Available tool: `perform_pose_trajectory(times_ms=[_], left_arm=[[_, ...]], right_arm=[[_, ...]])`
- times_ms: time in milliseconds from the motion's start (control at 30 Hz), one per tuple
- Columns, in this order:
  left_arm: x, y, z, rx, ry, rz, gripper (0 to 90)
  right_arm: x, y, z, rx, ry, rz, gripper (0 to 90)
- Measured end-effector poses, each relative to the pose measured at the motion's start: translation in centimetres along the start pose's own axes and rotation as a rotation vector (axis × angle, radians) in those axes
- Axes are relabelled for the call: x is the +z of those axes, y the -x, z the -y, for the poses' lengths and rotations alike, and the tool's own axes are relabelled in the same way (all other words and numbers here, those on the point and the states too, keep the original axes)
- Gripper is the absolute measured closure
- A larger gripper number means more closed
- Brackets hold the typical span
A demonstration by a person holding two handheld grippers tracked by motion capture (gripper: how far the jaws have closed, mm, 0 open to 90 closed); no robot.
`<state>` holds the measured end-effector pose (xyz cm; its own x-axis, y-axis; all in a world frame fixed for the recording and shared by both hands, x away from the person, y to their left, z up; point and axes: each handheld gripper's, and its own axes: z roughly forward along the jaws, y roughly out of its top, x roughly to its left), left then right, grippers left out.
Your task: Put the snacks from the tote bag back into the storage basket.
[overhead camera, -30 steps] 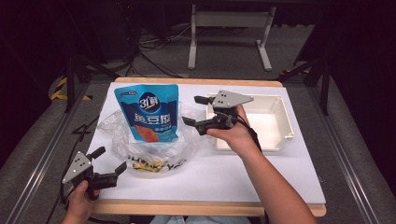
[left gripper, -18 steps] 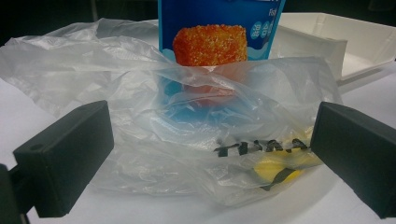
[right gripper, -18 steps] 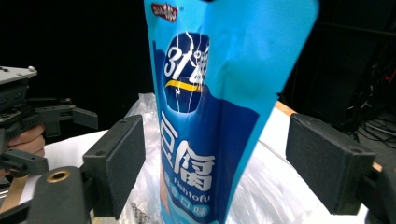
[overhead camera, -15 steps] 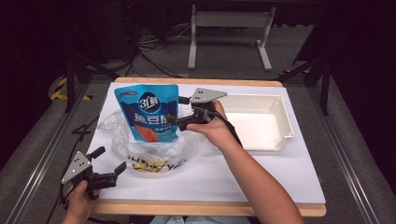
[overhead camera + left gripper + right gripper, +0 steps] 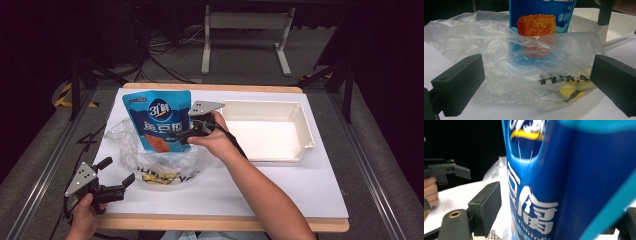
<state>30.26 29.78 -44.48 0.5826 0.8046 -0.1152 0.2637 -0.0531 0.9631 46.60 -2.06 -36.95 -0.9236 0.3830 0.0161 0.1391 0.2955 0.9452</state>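
A blue fish tofu pouch (image 5: 159,120) stands upright at the table's back left, its foot inside a crumpled clear plastic bag (image 5: 150,162). My right gripper (image 5: 181,131) is at the pouch's right edge. In the right gripper view its jaws are open, with the pouch (image 5: 564,182) between them and a gap on the left side. My left gripper (image 5: 118,171) is open near the front left edge, short of the bag. In the left gripper view, the bag (image 5: 524,62) with black lettering and something yellow inside lies ahead of the wide-open jaws.
A white empty tray (image 5: 300,125) sits at the back right, just beyond the right hand. White table surface (image 5: 280,190) spreads in front of it. The table's wooden edge (image 5: 225,223) runs along the front.
My right gripper has moved left from beside the tray to the pouch, now straddling its edge. The left gripper has stayed where it was.
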Motion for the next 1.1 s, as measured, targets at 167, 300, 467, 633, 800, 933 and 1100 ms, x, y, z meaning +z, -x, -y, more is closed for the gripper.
perform_pose_trajectory(times_ms=[167,300,467,633,800,933,1100], left_arm=[[0.0,0.0,0.0,-0.002,0.001,-0.001,0.2],[0.0,0.0,0.0,-0.004,0.001,-0.001,0.1],[-0.1,-0.1,0.0,-0.002,-0.009,0.001,0.1],[0.0,-0.1,0.0,-0.006,0.002,-0.001,0.2],[0.0,-0.1,0.0,-0.007,0.002,-0.002,0.1],[0.0,-0.1,0.0,-0.008,0.002,-0.002,0.2],[0.0,-0.1,0.0,-0.007,0.001,-0.004,0.2]], right_arm=[[0.9,0.0,0.6,0.002,-0.019,-0.012,21.1],[1.6,0.0,1.1,0.002,-0.022,-0.023,21.1],[2.0,0.1,1.5,0.000,-0.024,-0.024,21.1],[2.6,0.1,2.0,-0.024,-0.040,-0.023,21.2],[2.9,0.0,2.2,-0.031,-0.037,-0.017,21.7],[2.9,0.0,2.4,-0.050,-0.077,-0.007,28.3],[3.1,0.0,2.7,-0.076,-0.117,-0.034,37.3]])
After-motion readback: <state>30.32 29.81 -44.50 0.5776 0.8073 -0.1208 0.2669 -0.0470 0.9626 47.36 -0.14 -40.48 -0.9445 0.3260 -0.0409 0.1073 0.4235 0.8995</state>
